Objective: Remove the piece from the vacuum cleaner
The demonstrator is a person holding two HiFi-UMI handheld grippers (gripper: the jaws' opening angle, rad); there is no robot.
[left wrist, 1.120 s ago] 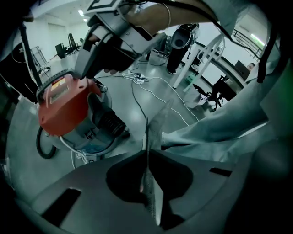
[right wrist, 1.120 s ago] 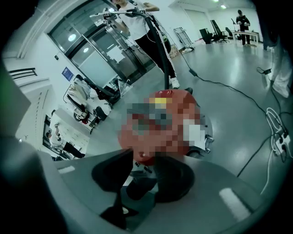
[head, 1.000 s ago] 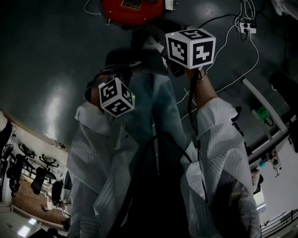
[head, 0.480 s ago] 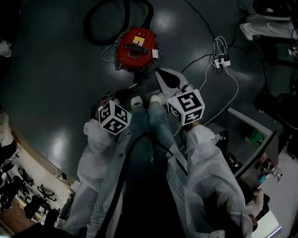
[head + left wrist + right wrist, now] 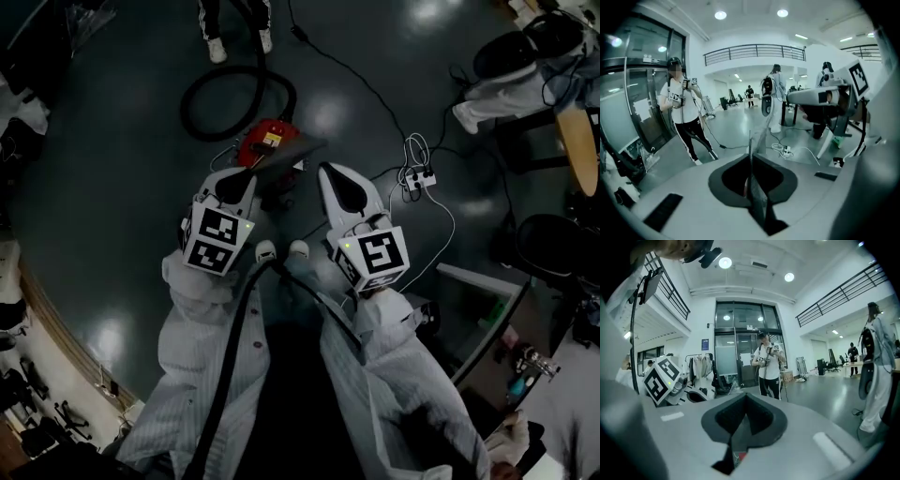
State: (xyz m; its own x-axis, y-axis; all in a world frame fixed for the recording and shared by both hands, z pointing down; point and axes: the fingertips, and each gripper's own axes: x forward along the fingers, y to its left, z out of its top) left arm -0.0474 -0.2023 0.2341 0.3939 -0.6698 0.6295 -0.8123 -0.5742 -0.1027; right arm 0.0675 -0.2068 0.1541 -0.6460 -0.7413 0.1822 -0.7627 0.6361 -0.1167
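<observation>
Piece: the thin dark piece (image 5: 286,155) ran from the left gripper (image 5: 242,178) out to the right, above the red vacuum cleaner (image 5: 262,142) on the floor.
Left jaws: clamped on the piece's near end.
Right gripper (image 5: 328,173): jaws together, empty, just beside the free end.

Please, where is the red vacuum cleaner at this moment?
In the head view, the red vacuum cleaner stands on the floor at upper centre, just beyond the left tongs, with a black hose looped on its far side.
</observation>
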